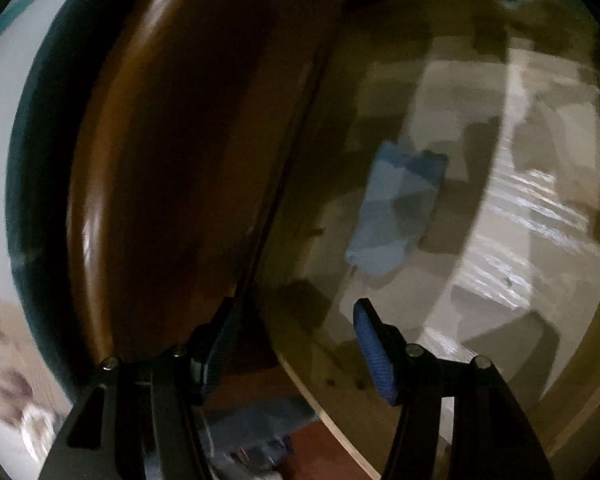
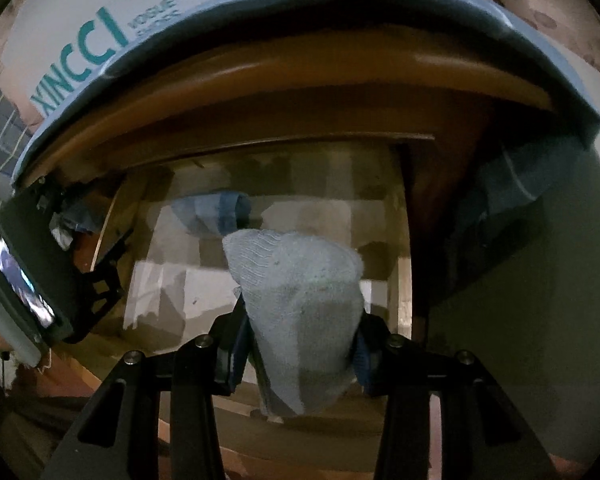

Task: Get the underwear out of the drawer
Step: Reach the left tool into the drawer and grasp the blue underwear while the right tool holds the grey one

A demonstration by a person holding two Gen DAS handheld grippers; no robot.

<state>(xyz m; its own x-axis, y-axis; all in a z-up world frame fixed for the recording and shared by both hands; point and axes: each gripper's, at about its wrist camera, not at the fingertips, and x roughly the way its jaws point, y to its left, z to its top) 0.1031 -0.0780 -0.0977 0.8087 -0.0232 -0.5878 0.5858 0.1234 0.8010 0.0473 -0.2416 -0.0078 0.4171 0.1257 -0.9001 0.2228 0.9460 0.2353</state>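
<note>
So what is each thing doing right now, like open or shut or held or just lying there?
Drawer: pulled open, lined with pale paper.
Right gripper: shut on a grey-blue bundle of cloth.
Grey-blue bundle: held up over the drawer, clamped between the right pads.
Blue folded piece: lying loose on the drawer floor, untouched.
Left gripper: open, nothing between its fingers, pointing into the drawer.
Blue cloth: draped over the cabinet top.

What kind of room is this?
Probably a bedroom or closet corner: an open wooden drawer with folded blue underwear inside, and a pale blue garment pinched in the right gripper.
</note>
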